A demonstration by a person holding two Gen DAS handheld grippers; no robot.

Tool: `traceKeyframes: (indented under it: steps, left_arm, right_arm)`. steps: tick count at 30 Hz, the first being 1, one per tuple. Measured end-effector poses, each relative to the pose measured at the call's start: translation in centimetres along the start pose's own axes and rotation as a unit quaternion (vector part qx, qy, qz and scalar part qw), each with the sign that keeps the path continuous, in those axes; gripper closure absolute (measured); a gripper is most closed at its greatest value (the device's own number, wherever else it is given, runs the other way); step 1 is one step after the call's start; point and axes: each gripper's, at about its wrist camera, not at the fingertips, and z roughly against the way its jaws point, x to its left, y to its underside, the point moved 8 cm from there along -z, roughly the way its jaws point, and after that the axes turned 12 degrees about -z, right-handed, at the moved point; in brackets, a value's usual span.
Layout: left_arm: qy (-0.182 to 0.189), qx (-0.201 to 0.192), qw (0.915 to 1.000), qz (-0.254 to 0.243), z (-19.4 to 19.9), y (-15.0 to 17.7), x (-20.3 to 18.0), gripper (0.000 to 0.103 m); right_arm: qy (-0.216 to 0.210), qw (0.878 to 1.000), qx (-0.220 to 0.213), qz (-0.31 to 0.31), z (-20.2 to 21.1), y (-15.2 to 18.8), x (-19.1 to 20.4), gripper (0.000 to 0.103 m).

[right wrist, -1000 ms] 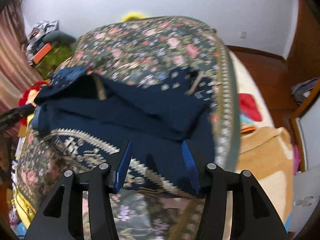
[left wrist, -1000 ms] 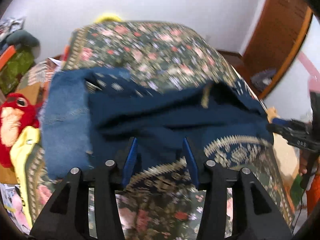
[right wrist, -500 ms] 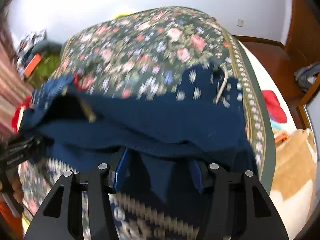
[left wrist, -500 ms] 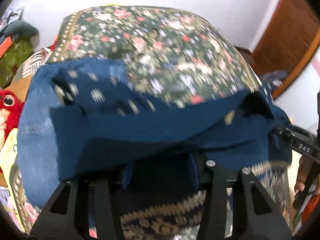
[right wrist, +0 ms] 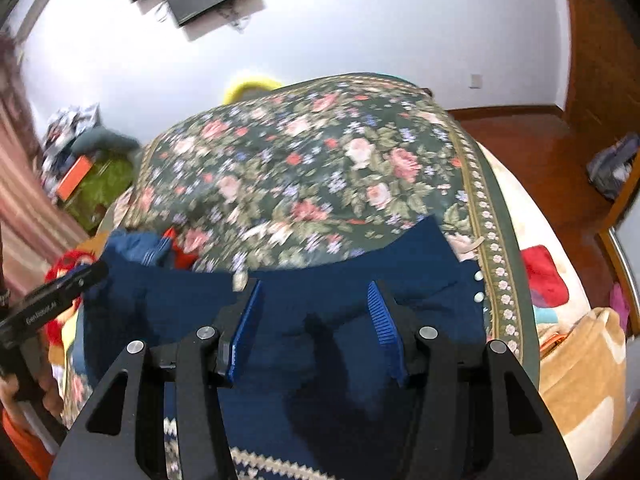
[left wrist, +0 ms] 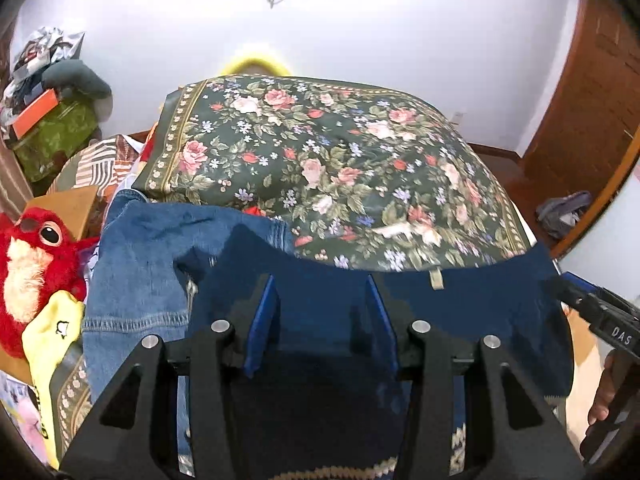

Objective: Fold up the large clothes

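A large dark blue garment (left wrist: 460, 304) with a patterned cream border lies folded on the floral bedspread (left wrist: 320, 168); it also shows in the right wrist view (right wrist: 160, 304). My left gripper (left wrist: 322, 312) is open, its blue pads apart just above the cloth near the fold's left part. My right gripper (right wrist: 314, 312) is open above the fold's right part. The right gripper shows at the right edge of the left wrist view (left wrist: 596, 316). The left gripper shows at the left edge of the right wrist view (right wrist: 52, 300).
Blue jeans (left wrist: 148, 264) lie on the bed left of the garment. A red plush toy (left wrist: 32, 264) and a yellow cloth (left wrist: 48, 340) sit beside them. Clutter and a green box (left wrist: 56, 136) stand at the left wall. A tan blanket (right wrist: 580, 356) lies right of the bed.
Both grippers carried the garment's near edge forward over itself, then let go. The fold now lies flat, and both grippers are open above it.
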Motion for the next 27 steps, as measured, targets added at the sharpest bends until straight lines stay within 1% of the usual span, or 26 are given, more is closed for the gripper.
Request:
traceKeyframes:
  steps: [3, 4, 6, 9, 12, 13, 14, 15, 16, 19, 21, 23, 25, 27]
  left_arm:
    - [0.021, -0.001, 0.9998, -0.002, 0.7, 1.4, -1.3, 0.050]
    - [0.029, -0.006, 0.9996, -0.003, 0.9, 2.0, -1.8, 0.049]
    - [0.028, -0.014, 0.9994, -0.011, 1.4, 3.1, -2.9, 0.049]
    - [0.030, -0.016, 0.9988, -0.034, 1.5, 4.7, -4.4, 0.043]
    - [0.038, -0.007, 0.9981, -0.049, 1.3, 6.5, -5.4, 0.043]
    - [0.043, -0.001, 0.9976, -0.055, 0.9, 7.4, -5.8, 0.043]
    - [0.042, 0.004, 0.9973, -0.059, 0.6, 8.1, -5.9, 0.043]
    - [0.037, 0.010, 0.9972, -0.065, 0.3, 8.8, -5.8, 0.043]
    - [0.029, 0.015, 0.9970, -0.071, 0.0, 9.5, -5.7, 0.043]
    - [0.017, 0.020, 0.9971, -0.072, -0.6, 11.2, -4.8, 0.043]
    - [0.018, 0.014, 0.9978, -0.063, -0.3, 12.0, -4.0, 0.043]
    - [0.014, 0.012, 0.9983, -0.055, 0.1, 12.6, -3.2, 0.043]
    - [0.012, 0.010, 0.9991, -0.041, 0.9, 13.4, -2.3, 0.043]
    - [0.008, 0.008, 0.9997, -0.023, 1.7, 14.2, -1.4, 0.043]
  right_arm:
    - [-0.008, 0.999, 0.019, 0.026, -0.1, 2.1, 1.1, 0.051]
    - [-0.012, 0.999, 0.027, 0.036, -0.2, 3.0, 1.5, 0.051]
    - [-0.017, 0.997, 0.044, 0.056, -0.6, 4.8, 2.1, 0.051]
    - [-0.011, 0.994, 0.068, 0.085, -1.4, 6.7, 2.2, 0.050]
    - [0.011, 0.991, 0.088, 0.105, -2.4, 8.3, 1.3, 0.048]
    - [0.017, 0.991, 0.088, 0.104, -2.4, 8.4, 0.9, 0.046]
    - [0.021, 0.991, 0.084, 0.101, -2.4, 8.5, 0.3, 0.039]
    - [0.026, 0.992, 0.079, 0.097, -2.2, 8.5, -0.4, 0.034]
    - [0.032, 0.992, 0.077, 0.094, -2.0, 8.5, -1.0, 0.032]
    - [0.044, 0.992, 0.077, 0.091, -1.4, 8.5, -2.6, 0.031]
    - [0.070, 0.991, 0.067, 0.096, -0.9, 8.4, -4.1, 0.031]
    - [0.089, 0.989, 0.067, 0.094, -0.5, 8.6, -5.5, 0.030]
    - [0.095, 0.991, 0.070, 0.071, -0.1, 8.9, -7.3, 0.026]
    - [0.091, 0.992, 0.075, 0.038, 0.6, 9.4, -8.7, 0.026]
